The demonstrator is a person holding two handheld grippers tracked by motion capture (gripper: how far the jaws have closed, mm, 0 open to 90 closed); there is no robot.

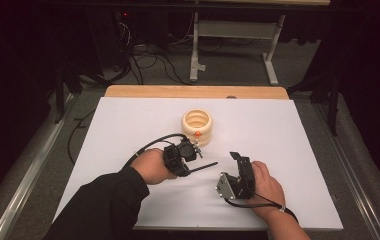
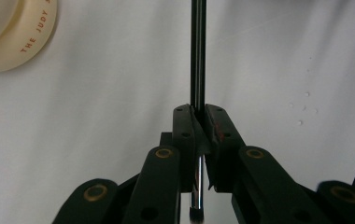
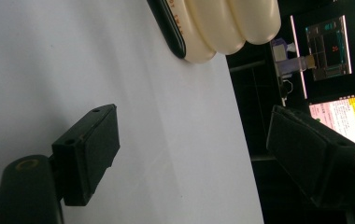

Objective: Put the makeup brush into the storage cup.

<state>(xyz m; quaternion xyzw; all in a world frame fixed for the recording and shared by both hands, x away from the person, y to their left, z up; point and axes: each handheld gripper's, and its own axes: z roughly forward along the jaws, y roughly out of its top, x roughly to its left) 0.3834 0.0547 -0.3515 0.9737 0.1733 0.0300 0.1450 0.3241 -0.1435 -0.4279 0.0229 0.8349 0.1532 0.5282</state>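
A cream ribbed ring-shaped holder (image 1: 196, 124) stands on the white table sheet (image 1: 288, 150), a little behind centre. My left gripper (image 1: 190, 168) is just in front of it, shut on a thin dark rod (image 1: 205, 166) that sticks out to the right. In the left gripper view the jaws (image 2: 199, 112) pinch this rod (image 2: 197, 51), which runs straight up the view, and the holder's lettered rim (image 2: 17, 37) sits at top left. My right gripper (image 1: 239, 162) rests lower right, open and holding nothing. In the right gripper view the right gripper (image 3: 199, 149) gapes wide, with the holder (image 3: 227, 23) far ahead.
A wooden table edge (image 1: 193, 91) shows behind the sheet. Beyond it are a white frame stand (image 1: 233, 30) and floor cables (image 1: 148, 60). Lit screens (image 3: 330, 46) glow past the table in the right gripper view. A small orange bit (image 1: 197, 134) sits at the holder's near side.
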